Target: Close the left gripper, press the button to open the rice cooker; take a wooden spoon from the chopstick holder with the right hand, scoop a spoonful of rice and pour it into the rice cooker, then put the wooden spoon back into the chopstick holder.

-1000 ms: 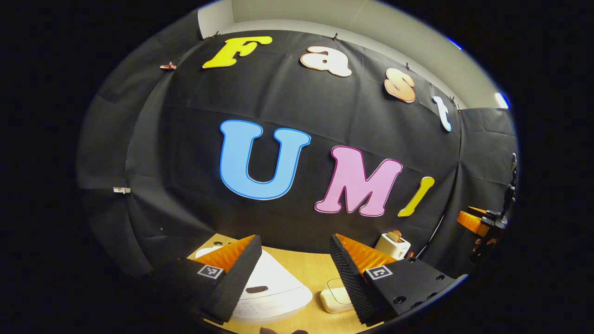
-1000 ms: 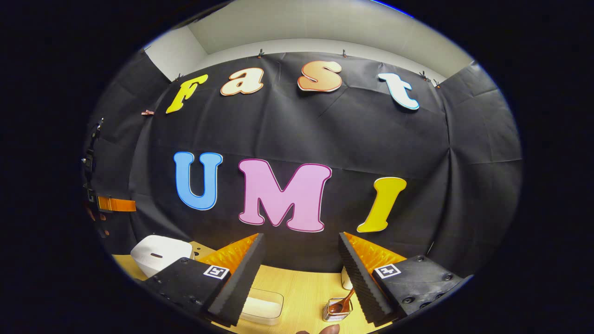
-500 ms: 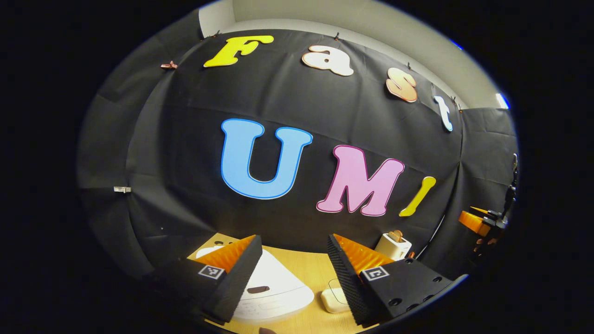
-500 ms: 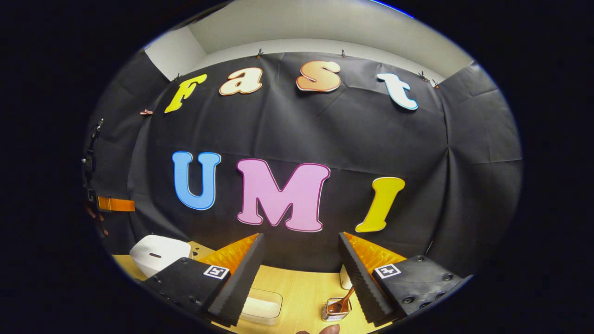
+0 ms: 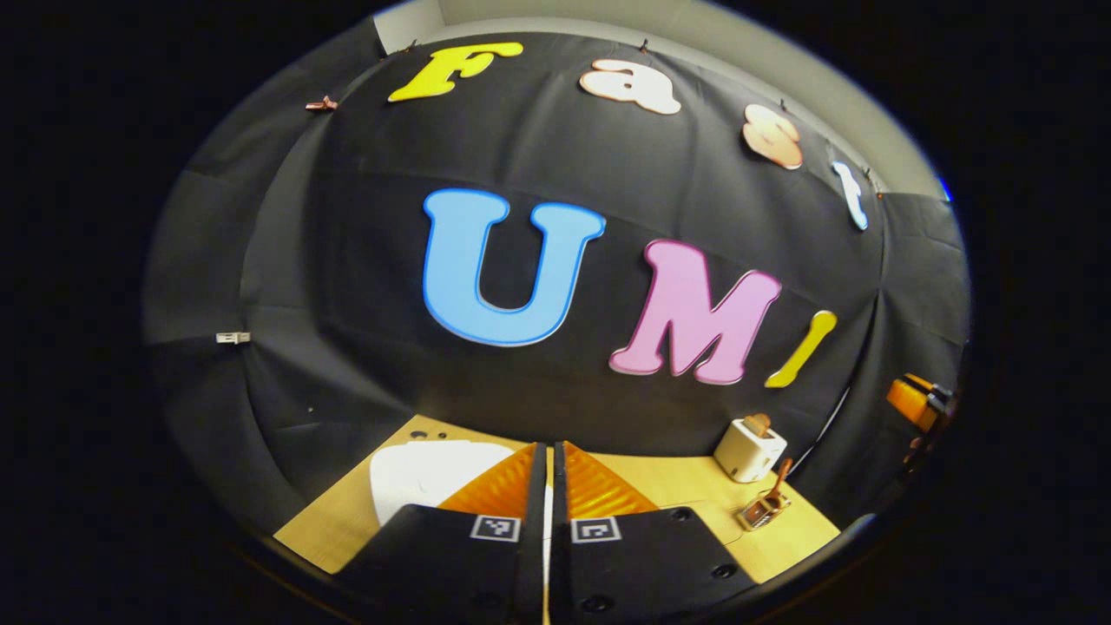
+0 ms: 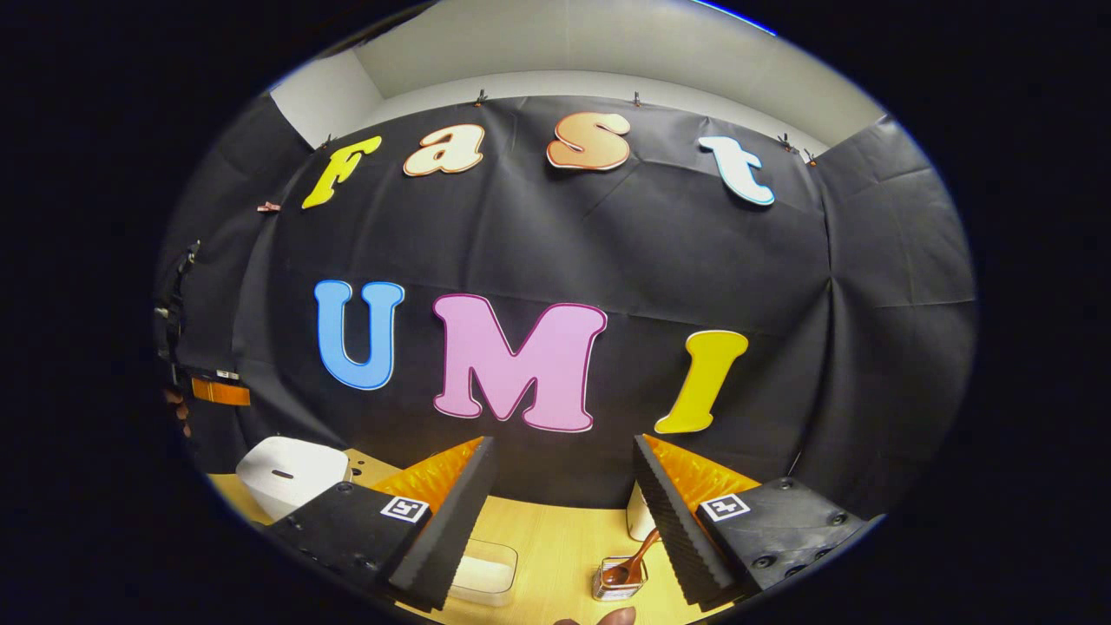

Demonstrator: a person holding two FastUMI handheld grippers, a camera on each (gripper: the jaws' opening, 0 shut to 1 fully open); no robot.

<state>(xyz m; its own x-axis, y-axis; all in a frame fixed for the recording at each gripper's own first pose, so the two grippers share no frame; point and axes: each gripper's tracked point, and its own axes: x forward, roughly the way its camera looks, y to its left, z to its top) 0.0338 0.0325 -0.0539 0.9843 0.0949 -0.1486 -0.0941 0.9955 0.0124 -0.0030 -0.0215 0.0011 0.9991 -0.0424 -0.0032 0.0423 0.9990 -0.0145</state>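
Left gripper [image 5: 548, 451]: clenched, its two fingers pressed flat together at the bottom centre of the left gripper view, with nothing between them.
Right gripper [image 6: 564, 451]: released, jaws standing wide apart at the bottom of the right gripper view, holding nothing.
Rice cooker [image 5: 425, 473]: white, lid down, lower left of the left gripper view, partly behind the closed fingers; also at the lower left in the right gripper view [image 6: 291, 473].
Button: likely the dark slot on the lid [image 6: 283, 474]; a stiff latch, judged to need a firm, square push from the closed tips.
Wooden spoon [image 6: 632, 560]: leaning in the chopstick holder [image 6: 612, 583], bottom centre of the right gripper view, between the open fingers.
Spoon handling: probably light, rigid and smooth; best pinched on the bare shaft above the holder's rim.
Chopstick holder handling: small and light, may tip if the spoon drags.
Rice tub [image 6: 486, 573]: clear container, lower centre, just left of the holder.
Toaster [image 5: 750, 450]: white, lower right, not part of the task.
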